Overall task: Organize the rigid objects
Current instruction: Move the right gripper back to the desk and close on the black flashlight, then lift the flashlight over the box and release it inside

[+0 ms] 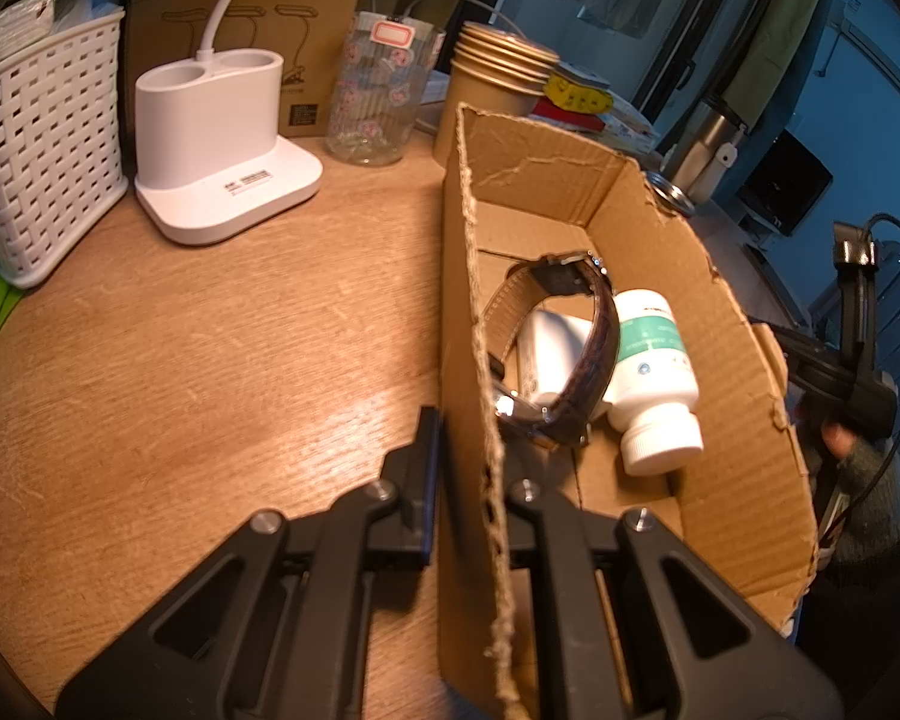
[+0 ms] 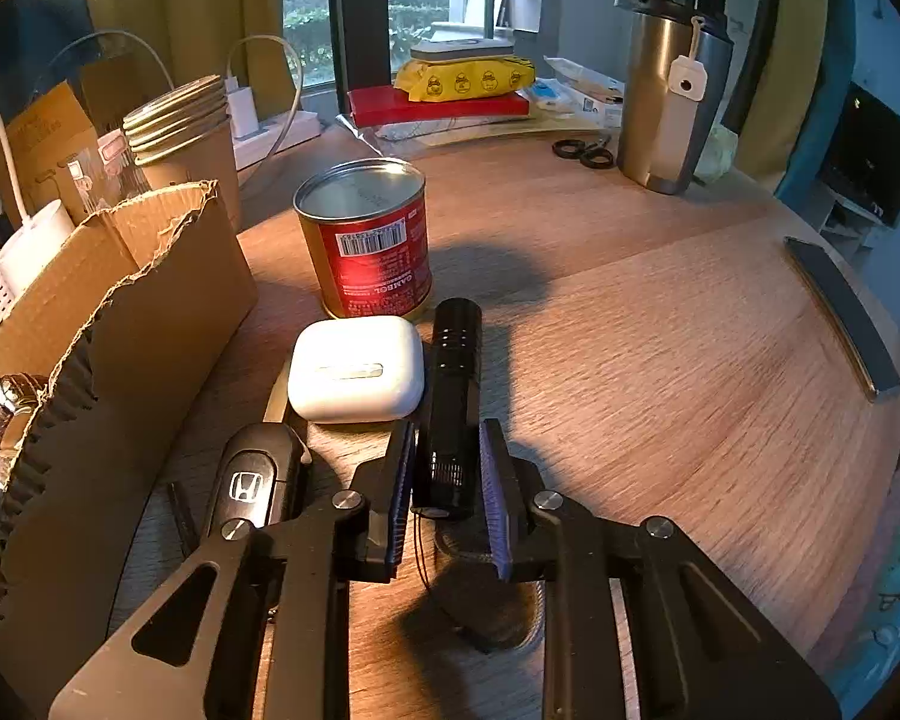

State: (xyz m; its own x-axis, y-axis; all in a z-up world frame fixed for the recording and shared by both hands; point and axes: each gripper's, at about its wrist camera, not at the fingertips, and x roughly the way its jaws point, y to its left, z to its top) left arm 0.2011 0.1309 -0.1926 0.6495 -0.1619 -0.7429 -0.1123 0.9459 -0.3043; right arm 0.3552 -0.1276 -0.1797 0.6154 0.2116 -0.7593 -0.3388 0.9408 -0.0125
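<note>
Now your left gripper (image 1: 477,468) pinches the cardboard box (image 1: 732,360) wall; your right gripper's (image 2: 447,480) fingers straddle the black flashlight (image 2: 453,396), slightly spread.

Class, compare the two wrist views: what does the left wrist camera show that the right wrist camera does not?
Only the left wrist view shows the white pill bottle inside the cardboard box and the left gripper clamping its wall. Only the right shows the black flashlight between the right gripper fingers, the earbud case, car key and red can. Both show the box and watch.
</note>
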